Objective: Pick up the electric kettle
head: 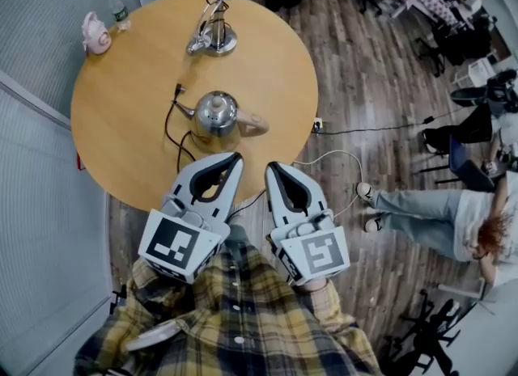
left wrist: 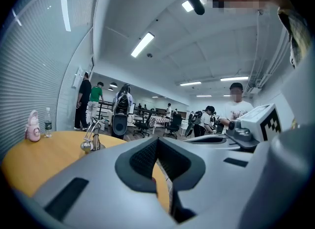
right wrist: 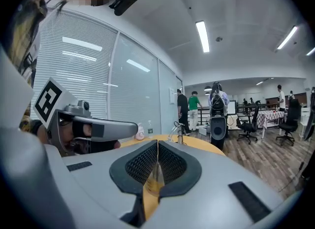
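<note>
Jaws: the left hand-held gripper (head: 235, 161) is closed, tips together, with nothing between them. The right hand-held gripper (head: 273, 171) is closed and empty too.
Pose: both point almost level across the near edge of the table (head: 271, 63), side by side and close together.
Kettle: the kettle (head: 214, 114) stands on the table just ahead of both tips, a little toward the left one, apart from both.
Handle: the handle (head: 252, 124) sticks out on the right hand-held gripper's side, while the spout (head: 183, 109) points the other way.
Cord: a black cord (head: 169, 124) loops on the table beside the kettle, ahead of the left tips.
Farther out: a metal stand with a tap (head: 212, 36) is beyond the kettle; a pink jug (head: 95, 35) and a bottle (head: 118, 9) sit at the far left edge.
Step in hand: approach, judging by the gap; no grasp has begun.
Doing it well: I would open the right jaws first, bring them around the handle, close firmly, then lift straight up and keep the kettle upright. The left one should keep off the cord.
Hard to make out: the kettle shows in neither gripper view because the jaw bodies block it. Whether it sits on a base, and where the cord ends, I cannot tell.
</note>
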A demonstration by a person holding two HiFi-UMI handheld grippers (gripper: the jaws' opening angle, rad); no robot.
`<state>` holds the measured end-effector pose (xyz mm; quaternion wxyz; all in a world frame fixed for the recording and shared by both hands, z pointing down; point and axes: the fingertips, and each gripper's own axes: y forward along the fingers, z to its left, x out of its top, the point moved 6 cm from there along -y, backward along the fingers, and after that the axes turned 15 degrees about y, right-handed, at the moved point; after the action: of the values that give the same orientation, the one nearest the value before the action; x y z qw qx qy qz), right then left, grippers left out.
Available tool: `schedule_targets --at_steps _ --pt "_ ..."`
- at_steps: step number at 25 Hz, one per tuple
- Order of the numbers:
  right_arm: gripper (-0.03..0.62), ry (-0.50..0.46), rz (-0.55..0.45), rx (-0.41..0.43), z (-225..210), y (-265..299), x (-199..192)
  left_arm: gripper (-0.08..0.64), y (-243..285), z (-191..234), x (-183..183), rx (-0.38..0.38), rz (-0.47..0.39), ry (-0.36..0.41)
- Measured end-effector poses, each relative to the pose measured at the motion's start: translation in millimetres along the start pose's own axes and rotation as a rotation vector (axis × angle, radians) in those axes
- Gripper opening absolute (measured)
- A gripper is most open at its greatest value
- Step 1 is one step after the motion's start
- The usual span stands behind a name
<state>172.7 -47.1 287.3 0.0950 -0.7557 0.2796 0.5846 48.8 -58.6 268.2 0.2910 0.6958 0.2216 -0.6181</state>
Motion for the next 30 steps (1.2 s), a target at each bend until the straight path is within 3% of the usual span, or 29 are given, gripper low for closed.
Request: schedule_targets --at_steps 7,15,30 --pt "0.032 0.011 0.014 0.027 -19 4 1 0.003 5 -1 3 0.072 0.030 -0.004" --pt "0.032 -0.010 0.010 0.012 -30 43 0 0.003 19 34 -4 0.111 0.048 -0.018" --pt "0.035 -0.015 0.019 -0.064 -50 92 -19 0.003 41 68 -33 0.060 0.045 -0.053"
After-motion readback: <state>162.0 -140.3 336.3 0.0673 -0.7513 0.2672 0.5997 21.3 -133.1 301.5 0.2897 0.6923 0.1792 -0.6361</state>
